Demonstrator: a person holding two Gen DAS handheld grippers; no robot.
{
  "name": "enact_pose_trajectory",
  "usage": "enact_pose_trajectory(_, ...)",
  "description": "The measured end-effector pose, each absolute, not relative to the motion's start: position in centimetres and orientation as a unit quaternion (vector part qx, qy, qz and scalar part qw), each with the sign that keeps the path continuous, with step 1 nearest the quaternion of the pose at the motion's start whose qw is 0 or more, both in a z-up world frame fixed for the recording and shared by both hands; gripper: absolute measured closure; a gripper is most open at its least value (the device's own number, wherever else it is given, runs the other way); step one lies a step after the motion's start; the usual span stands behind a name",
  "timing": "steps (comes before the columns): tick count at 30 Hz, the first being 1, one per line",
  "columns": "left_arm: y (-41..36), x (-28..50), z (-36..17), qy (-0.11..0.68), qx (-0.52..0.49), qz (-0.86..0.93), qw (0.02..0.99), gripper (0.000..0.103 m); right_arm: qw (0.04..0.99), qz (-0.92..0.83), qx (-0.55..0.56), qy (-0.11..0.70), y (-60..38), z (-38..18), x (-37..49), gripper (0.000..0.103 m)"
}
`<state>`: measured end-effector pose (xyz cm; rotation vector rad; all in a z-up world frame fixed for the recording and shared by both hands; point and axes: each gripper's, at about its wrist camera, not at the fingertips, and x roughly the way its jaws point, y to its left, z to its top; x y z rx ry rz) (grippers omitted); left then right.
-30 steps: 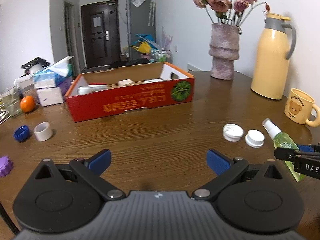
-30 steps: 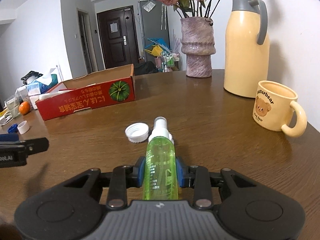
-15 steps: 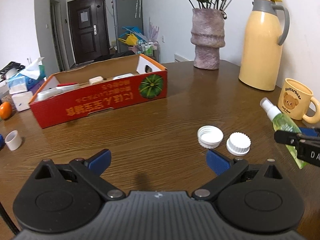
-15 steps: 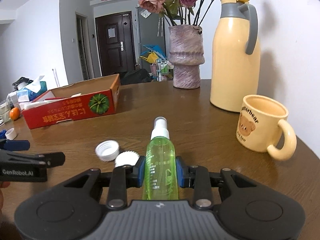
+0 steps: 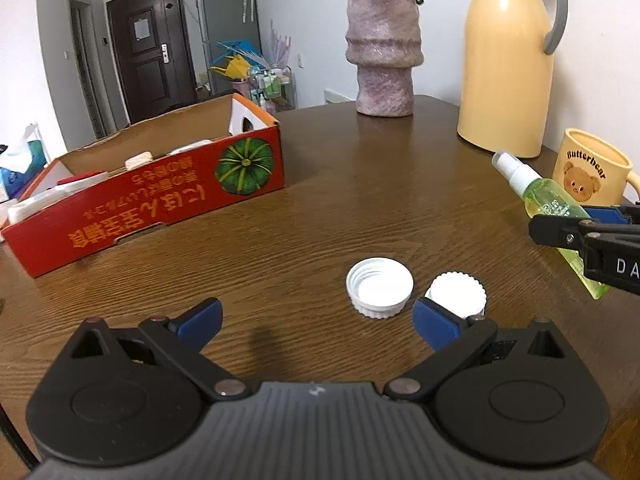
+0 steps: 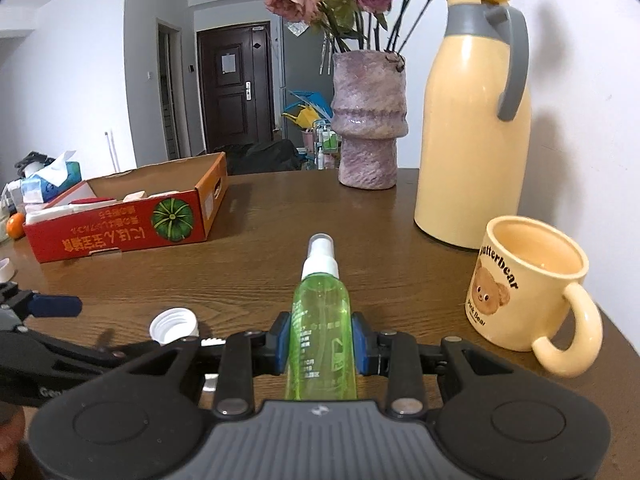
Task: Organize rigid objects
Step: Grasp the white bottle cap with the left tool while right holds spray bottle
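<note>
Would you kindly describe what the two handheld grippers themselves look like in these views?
The left gripper and right gripper match: a grey ribbed centre body flanked by two round black housings, black linkage arms with silver pivot pins, and blue pads on the jaws. Seen side-on, each carries white lettering, partly cut off. No sleeve is visible.

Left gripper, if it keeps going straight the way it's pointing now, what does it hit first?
Probably the bare wooden table. The left gripper is open and angled downward, and the open white cap lies just right of its centre line, so it might clip that instead. Depth is hard to judge here.
</note>
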<state>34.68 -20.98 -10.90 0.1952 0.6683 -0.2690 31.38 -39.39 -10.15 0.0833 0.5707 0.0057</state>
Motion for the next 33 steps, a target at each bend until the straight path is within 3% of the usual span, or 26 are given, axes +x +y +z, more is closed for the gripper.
enact_pose_trajectory(14,-22.5,36.9,-11.7,0.330,0.105,-0.144,0.927,0.001,0.959,0.013,0.056,0.277,-39.6,-10.8,31.2,0.073)
enact_pose_trajectory(17,-22.8,37.1,-11.8,0.333,0.105,-0.154,0.924,0.010,0.961,0.016,0.054,0.270,-39.5,-10.8,31.0,0.073)
enact_pose_trajectory(20,-22.8,37.4,-12.0,0.341,0.100,-0.164,0.920,0.026,0.961,0.017,0.054,0.272,-39.4,-10.9,31.1,0.073)
enact_pose_trajectory(24,-22.7,37.1,-11.9,0.337,0.098,-0.178,0.919,0.061,0.960,0.018,0.055,0.275,-39.4,-11.0,31.2,0.073)
enact_pose_trajectory(33,-22.6,36.7,-11.5,0.327,0.097,-0.175,0.924,0.061,0.962,0.019,0.058,0.267,-39.2,-11.1,31.1,0.073)
